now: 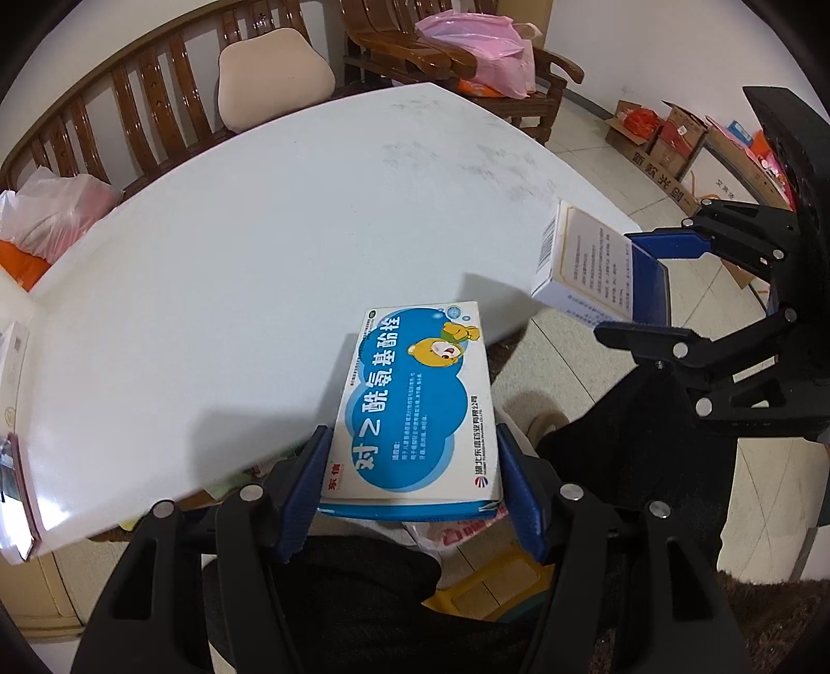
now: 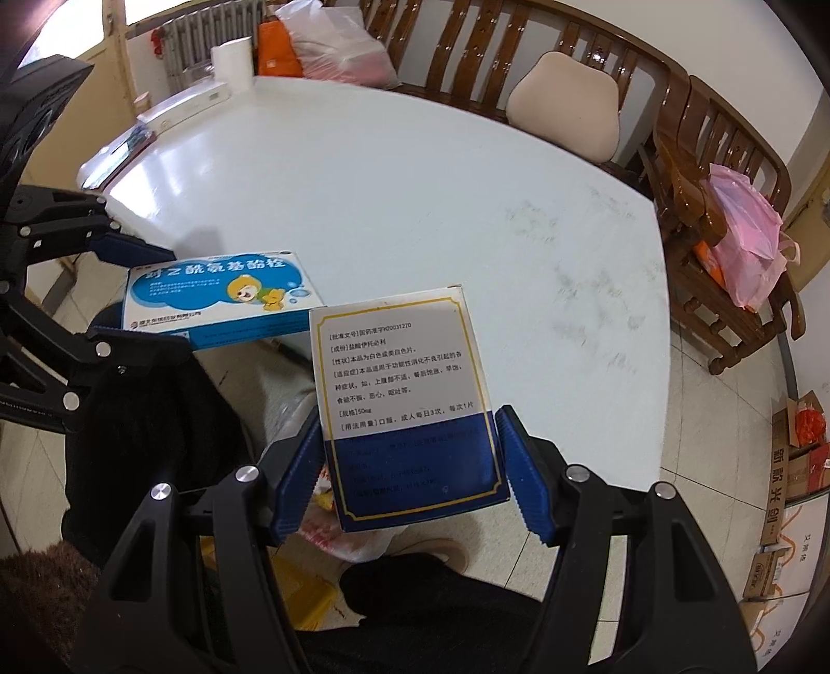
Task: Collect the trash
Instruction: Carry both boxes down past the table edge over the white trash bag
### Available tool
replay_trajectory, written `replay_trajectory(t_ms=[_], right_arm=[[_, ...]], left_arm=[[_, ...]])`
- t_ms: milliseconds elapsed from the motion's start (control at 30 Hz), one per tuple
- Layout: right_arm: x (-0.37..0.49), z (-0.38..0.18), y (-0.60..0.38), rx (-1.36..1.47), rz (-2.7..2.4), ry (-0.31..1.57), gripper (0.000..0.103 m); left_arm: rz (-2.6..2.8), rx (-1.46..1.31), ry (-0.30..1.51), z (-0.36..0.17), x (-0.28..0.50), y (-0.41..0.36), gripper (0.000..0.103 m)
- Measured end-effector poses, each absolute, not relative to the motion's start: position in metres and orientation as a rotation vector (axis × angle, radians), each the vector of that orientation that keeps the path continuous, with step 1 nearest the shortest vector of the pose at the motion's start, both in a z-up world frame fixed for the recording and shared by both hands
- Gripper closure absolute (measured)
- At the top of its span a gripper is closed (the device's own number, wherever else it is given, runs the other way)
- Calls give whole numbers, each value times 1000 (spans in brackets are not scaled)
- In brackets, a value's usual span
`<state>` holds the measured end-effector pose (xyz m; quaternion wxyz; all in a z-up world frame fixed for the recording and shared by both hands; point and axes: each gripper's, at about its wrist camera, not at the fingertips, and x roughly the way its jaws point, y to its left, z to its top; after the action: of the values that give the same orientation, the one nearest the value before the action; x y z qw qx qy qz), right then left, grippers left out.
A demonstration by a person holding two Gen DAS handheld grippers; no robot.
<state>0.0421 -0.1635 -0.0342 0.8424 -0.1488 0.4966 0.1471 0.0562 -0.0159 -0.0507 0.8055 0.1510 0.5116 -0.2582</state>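
Left gripper (image 1: 415, 487) clamps blue-white medicine box (image 1: 415, 409), cartoon bear, lower centre. Right gripper (image 2: 410, 472) clamps white-navy medicine box (image 2: 410, 404), "50mg" legible, lower centre. Beyond: white counter (image 2: 415, 197), bare. Upper frame: wooden bench (image 2: 570, 41), beige cushion (image 2: 565, 111), pink plastic bag (image 2: 747, 243), contents unclear.
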Motion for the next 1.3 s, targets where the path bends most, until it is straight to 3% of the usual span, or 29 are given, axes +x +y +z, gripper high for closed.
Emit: replay_trajectory(t_ms=[633, 1300], right_arm=[[-16, -92, -139, -317, 347, 1146, 39], [10, -190, -134, -266, 308, 1315, 39]], left_arm=[[-594, 318, 1156, -108, -7, -13, 43], [-581, 284, 1326, -222, 20, -18, 43]])
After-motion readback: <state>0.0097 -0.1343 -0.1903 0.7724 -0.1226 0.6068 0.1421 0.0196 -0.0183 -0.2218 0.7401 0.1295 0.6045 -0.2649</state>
